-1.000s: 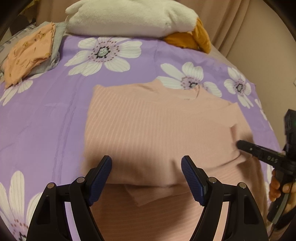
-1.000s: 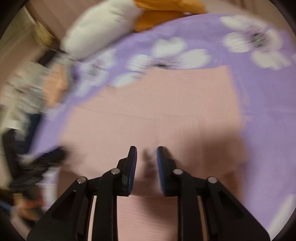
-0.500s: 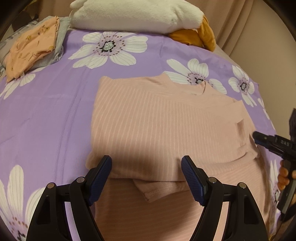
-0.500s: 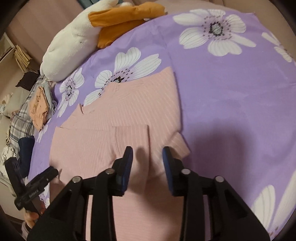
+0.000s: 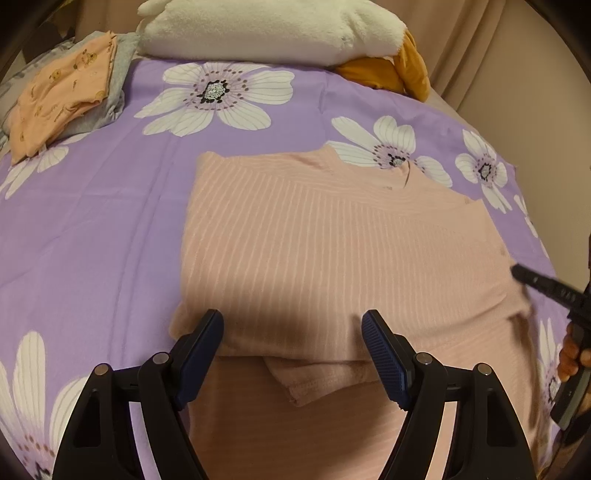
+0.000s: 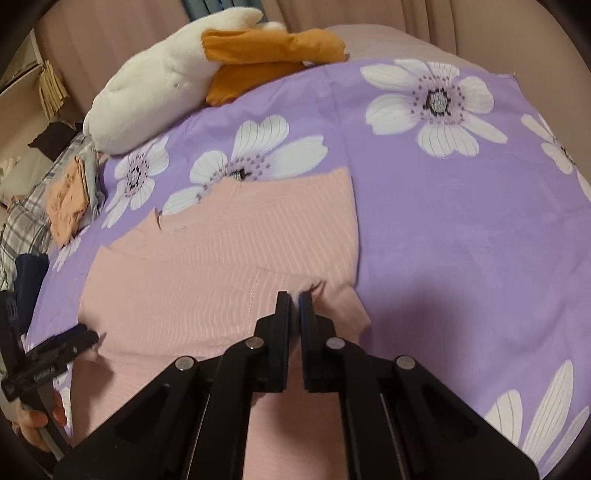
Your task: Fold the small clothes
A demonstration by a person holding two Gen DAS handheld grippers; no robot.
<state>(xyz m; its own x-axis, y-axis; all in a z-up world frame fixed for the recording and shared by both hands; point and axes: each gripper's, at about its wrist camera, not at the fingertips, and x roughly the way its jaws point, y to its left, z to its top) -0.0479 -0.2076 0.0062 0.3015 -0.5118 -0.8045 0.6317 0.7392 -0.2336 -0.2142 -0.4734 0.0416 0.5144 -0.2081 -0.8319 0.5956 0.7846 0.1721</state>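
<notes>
right gripper point(image 6: 294, 295) pinched nearly closed on a folded edge of the pink shirt point(image 6: 207, 280). left gripper point(image 5: 292, 325) wide apart, holding nothing, hovering over the shirt's near fold. shirt lies flat on the purple flowered sheet point(image 5: 92, 229). white plush toy point(image 5: 266, 29) and orange folded clothes point(image 5: 62, 96) at far edge.

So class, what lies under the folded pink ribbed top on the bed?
Under the pink ribbed top lies the purple sheet with white flowers, showing all round it. A pink sleeve end pokes from beneath its folded upper layer. Anything further underneath is covered.
</notes>
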